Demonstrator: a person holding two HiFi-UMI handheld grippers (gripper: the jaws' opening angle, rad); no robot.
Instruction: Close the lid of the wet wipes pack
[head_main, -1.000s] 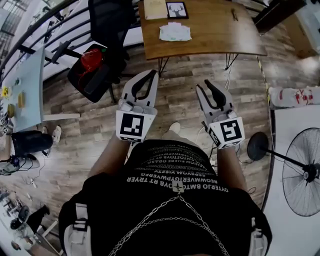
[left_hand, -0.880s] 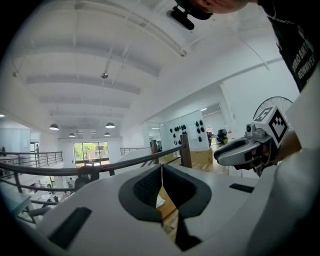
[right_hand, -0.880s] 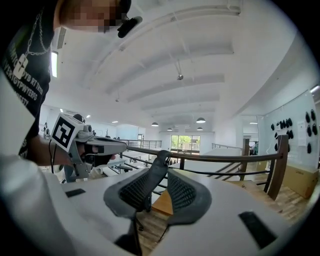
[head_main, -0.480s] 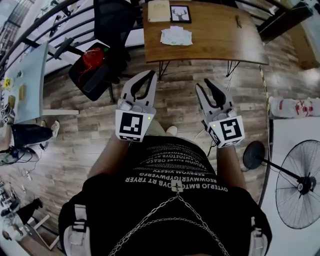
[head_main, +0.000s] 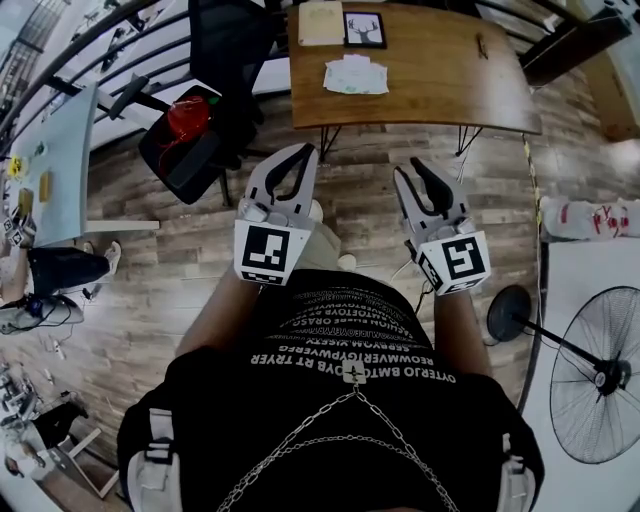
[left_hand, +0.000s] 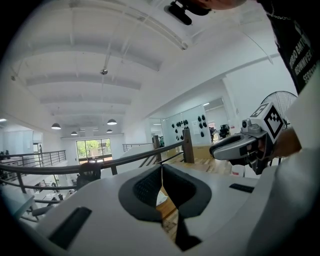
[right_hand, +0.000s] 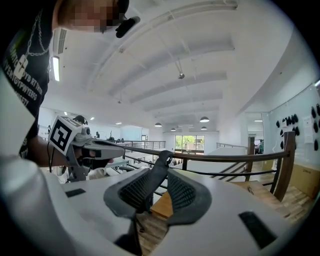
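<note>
The wet wipes pack (head_main: 354, 75), white with green print, lies on the wooden table (head_main: 440, 90) at the top of the head view, far beyond both grippers. I cannot tell how its lid stands. My left gripper (head_main: 305, 150) is held in front of the body, pointing at the table, its tips together with nothing between them (left_hand: 161, 167). Beside it, my right gripper (head_main: 415, 165) points the same way; its tips also meet on nothing (right_hand: 167, 162). Each gripper view shows the other gripper alongside.
A black office chair (head_main: 215, 60) with a red thing on it stands left of the table. A framed picture (head_main: 364, 28), a paper (head_main: 319, 22) and a pen (head_main: 483, 45) lie on the table. A floor fan (head_main: 600, 375) stands at the right, a white desk (head_main: 55, 170) at the left.
The person has stepped toward the table, which now sits slightly lower and nearer in the head view. Both grippers keep their pose and their jaws have not changed.
</note>
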